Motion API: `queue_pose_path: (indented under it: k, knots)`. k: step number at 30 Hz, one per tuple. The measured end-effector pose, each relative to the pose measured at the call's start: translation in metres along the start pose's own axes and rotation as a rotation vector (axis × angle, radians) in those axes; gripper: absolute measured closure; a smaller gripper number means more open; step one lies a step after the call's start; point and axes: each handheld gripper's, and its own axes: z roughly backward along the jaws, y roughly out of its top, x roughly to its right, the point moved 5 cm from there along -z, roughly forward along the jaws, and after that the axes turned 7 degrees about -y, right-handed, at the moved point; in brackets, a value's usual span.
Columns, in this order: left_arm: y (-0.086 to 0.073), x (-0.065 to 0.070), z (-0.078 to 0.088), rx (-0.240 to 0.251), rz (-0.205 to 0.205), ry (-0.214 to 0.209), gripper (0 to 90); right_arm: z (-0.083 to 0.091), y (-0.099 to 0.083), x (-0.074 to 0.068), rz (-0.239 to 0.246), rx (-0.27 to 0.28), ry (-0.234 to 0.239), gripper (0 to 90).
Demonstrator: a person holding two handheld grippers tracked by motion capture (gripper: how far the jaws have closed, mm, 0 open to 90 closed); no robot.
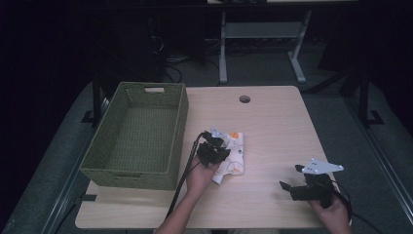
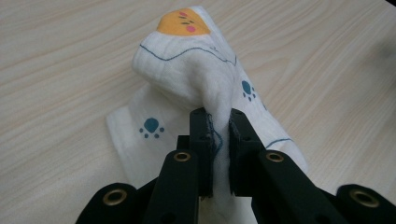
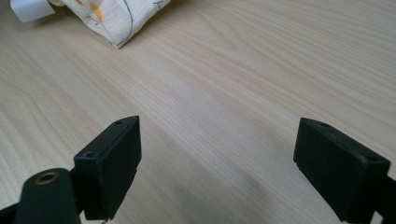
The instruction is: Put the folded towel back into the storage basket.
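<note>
Two hand-held grippers over a light wood table (image 1: 272, 117). High view: left gripper (image 1: 220, 146) at frame centre, just right of the basket, its hand (image 1: 200, 174) coming up from the bottom edge. Right gripper (image 1: 290, 179) at lower right, well apart from the left one, its grey three-cornered plate on top.

One white cloth (image 1: 233, 155), printed with blue paw marks, a thin blue wavy line and an orange patch with pink dots, lies at the centre of the table in the high view, just right of the left gripper and touching it.

Left gripper view: left gripper (image 2: 218, 140) rises from bottom centre, jaws clenched on a raised fold of the cloth (image 2: 187, 70). The fabric is pinched between the two pads and bunches up above them; the rest spreads on the wood toward lower left and right. Orange patch at top centre of that frame.

Right gripper view: right gripper (image 3: 217, 154) has jaws spread wide, nothing between them, bare wood beneath. A corner of the cloth (image 3: 116, 18) sits at the upper left of that frame, well apart from the jaws.

One green woven basket (image 1: 181, 109) at the left of the high view, on the table's left part, with cut-out handles.
</note>
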Motion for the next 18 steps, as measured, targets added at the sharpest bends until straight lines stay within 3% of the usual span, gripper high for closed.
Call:
queue_pose_path:
  k: [12,18]
  knots:
    - [0.013,0.004,0.016,0.039,0.011,-0.039,83.0,0.0,0.0,0.0,0.0,0.001,-0.001,14.7]
    - [0.022,0.006,0.028,0.075,0.044,-0.1,83.1,0.0,0.0,0.0,0.001,0.0,-0.003,14.7]
